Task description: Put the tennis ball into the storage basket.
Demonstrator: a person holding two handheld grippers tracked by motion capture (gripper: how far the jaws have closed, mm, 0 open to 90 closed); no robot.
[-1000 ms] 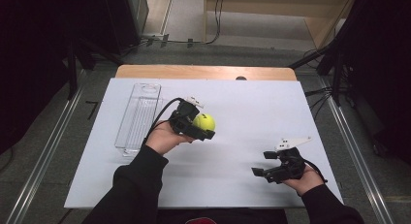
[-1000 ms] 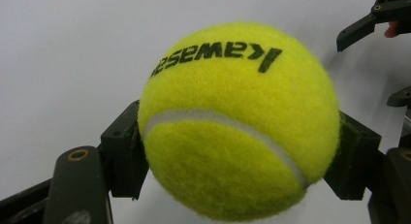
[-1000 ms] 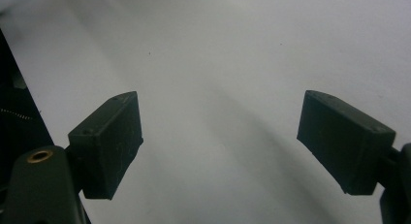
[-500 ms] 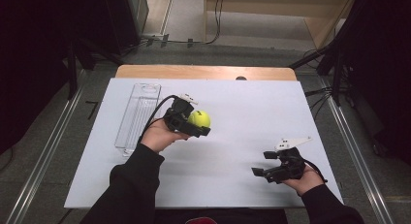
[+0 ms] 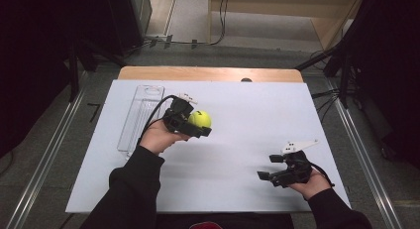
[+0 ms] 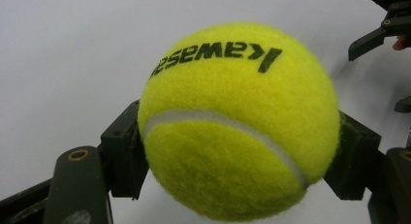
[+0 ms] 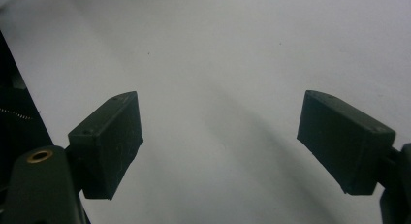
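My left hand-held gripper [image 5: 198, 126] clamps a fuzzy yellow-green tennis ball [image 6: 237, 120], white-seamed, black-lettered, above the white surface [image 5: 247, 110]; my right hand-held gripper [image 7: 220, 146] gapes wide, empty.

A white table top [image 5: 247, 105] carries everything, a large pale sheet whose far edge, at twelve o'clock, leaves a strip of bare wood [image 5: 208, 74] showing. Lying directly on it, out toward ten o'clock from the middle, is a long clear plastic tray [image 5: 136, 120], set lengthwise from near to far and close to the table's left edge. A small dark spot [image 5: 246, 80] sits at the twelve o'clock edge, where white meets wood; what it is cannot be told.
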